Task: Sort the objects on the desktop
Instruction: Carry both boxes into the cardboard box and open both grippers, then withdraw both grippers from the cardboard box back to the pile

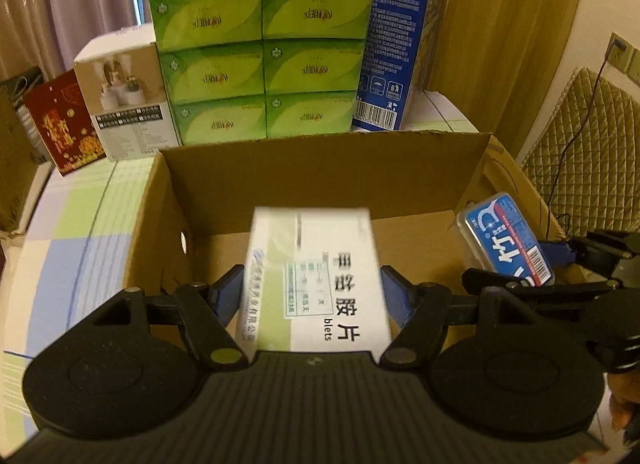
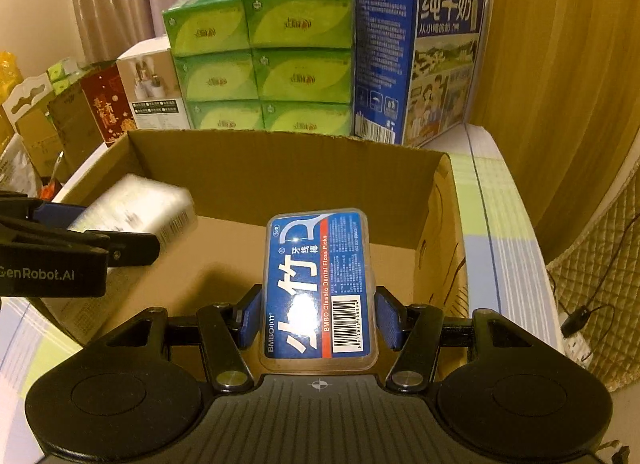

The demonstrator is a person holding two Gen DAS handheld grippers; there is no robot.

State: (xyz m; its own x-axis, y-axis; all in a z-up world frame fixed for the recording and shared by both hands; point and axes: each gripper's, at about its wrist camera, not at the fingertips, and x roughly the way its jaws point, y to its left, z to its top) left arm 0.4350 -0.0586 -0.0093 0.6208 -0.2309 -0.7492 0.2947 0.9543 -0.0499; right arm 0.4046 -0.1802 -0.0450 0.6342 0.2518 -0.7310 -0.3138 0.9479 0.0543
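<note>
White tablet box (image 1: 316, 280) clamped in my left claw (image 1: 312, 296) and blue floss-pick case (image 2: 320, 284) pinched in my right claw (image 2: 318, 320), both held tilted over the open cardboard carton (image 2: 280, 167) on the desk (image 1: 80, 223), presumably for dropping inside.

— Where do we look from on the left wrist?

— From just behind the left gripper (image 1: 312, 296), tilted down into the cardboard box (image 1: 320, 167), close over its near edge.

— And on the right wrist?

— From behind the right gripper (image 2: 318, 320), facing the same way. We share the box and the green packs (image 2: 260, 67) behind it, and each view catches the other gripper at its side.
</note>
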